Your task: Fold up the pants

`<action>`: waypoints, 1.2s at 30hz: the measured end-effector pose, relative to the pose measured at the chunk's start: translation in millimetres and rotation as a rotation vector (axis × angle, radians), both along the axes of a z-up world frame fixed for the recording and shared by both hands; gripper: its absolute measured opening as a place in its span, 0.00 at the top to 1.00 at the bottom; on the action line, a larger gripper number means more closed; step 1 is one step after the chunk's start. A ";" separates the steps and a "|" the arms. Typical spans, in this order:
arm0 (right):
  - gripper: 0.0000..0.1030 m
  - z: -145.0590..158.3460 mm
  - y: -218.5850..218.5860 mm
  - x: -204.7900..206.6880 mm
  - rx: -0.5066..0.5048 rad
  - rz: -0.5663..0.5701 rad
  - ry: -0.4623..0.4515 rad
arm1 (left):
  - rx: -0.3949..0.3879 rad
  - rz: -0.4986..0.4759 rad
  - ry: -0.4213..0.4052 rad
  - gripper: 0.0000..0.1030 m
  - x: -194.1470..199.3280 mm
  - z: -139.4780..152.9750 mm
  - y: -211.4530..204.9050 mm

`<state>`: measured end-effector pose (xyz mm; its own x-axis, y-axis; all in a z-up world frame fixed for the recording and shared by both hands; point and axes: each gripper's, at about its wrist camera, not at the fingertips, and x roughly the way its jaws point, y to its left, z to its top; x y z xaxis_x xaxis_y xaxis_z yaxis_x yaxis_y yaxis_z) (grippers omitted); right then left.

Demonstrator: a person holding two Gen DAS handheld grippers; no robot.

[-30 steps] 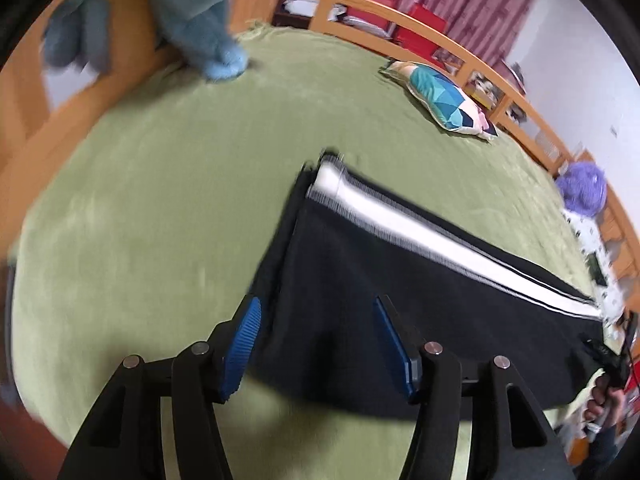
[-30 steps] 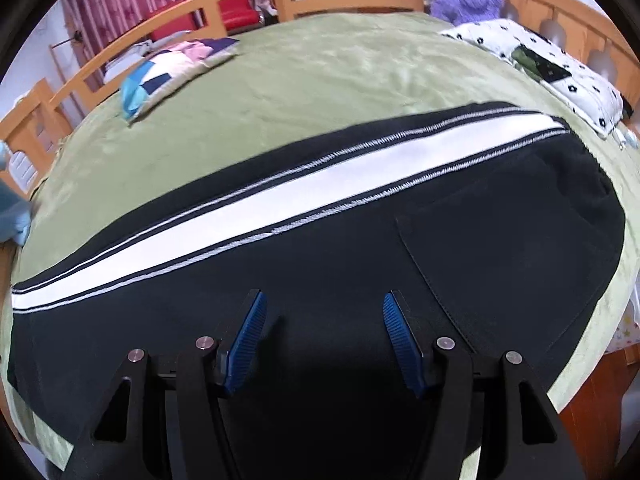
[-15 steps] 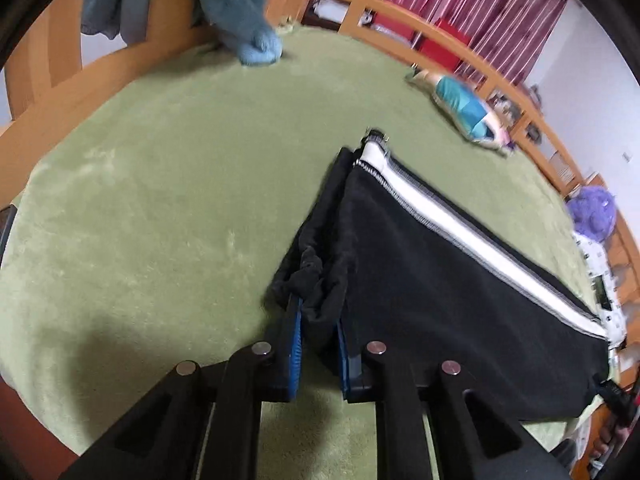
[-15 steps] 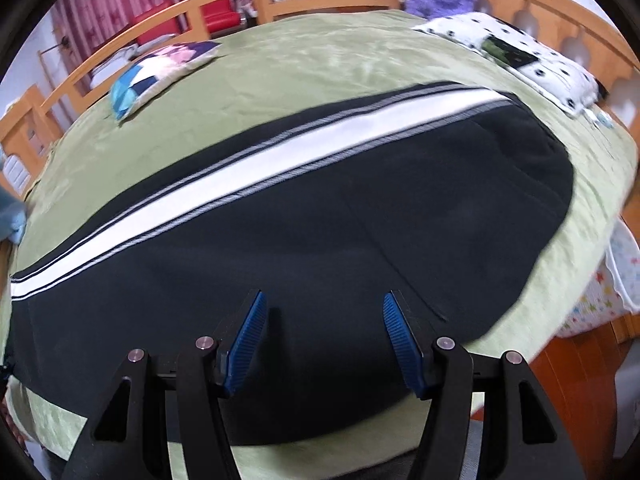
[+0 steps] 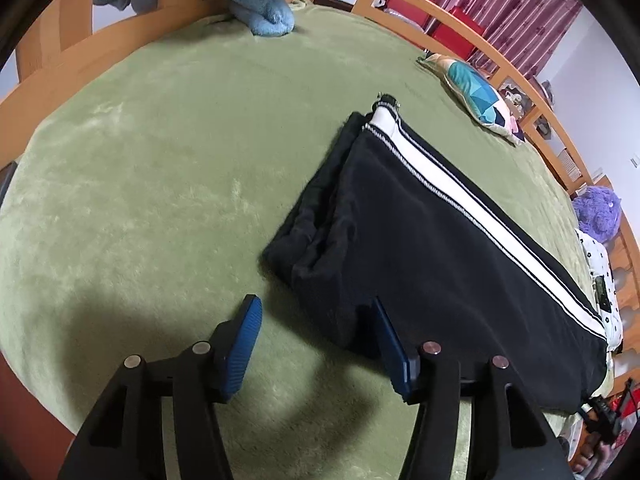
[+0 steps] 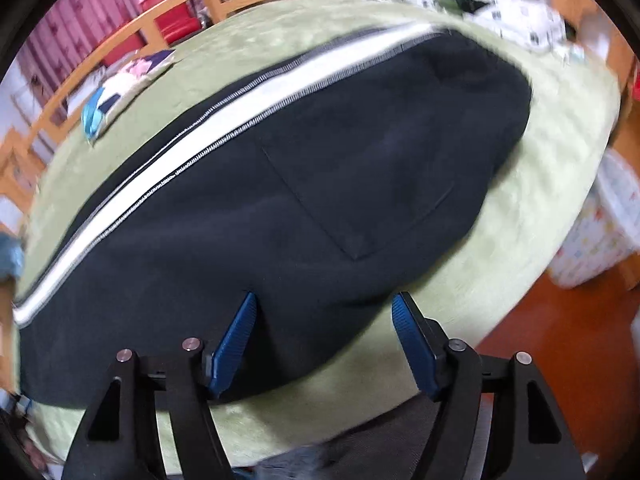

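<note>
your left tool has let go of the bunched cuff and hangs open over it; your right tool stays open above the seat. the pants lie flat on the green bed, soft and floppy. pinch both layers at the hem. they run lengthwise, cuffs left, waist right.

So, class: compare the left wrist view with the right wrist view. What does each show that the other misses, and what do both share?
Only the left wrist view shows the pants' hem end, bunched in loose folds, and the blue plush toy by the headboard. Only the right wrist view shows the stitched back pocket and the orange floor. Both show the black pants with their white stripe, the green blanket, the patterned pillow, and an open claw.
</note>
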<state>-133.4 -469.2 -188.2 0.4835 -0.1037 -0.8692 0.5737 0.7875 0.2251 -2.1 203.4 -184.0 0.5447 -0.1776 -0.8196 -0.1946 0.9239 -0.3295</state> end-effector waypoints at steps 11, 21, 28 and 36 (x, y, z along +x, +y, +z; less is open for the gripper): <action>0.81 2.0 8.0 -9.0 0.086 0.136 -0.063 | -0.009 0.014 0.007 0.46 2.3 5.8 -7.2; 0.58 26.9 22.1 -9.7 -0.092 0.174 -0.018 | 0.020 -0.023 0.017 0.43 -4.6 3.9 -4.6; 0.56 23.2 55.8 59.3 -0.106 0.279 -0.058 | -0.039 -0.043 0.005 0.36 -9.5 7.3 -1.7; 0.48 4.6 91.2 82.3 -0.072 0.354 -0.007 | -0.062 0.020 -0.021 0.36 5.1 -4.0 6.8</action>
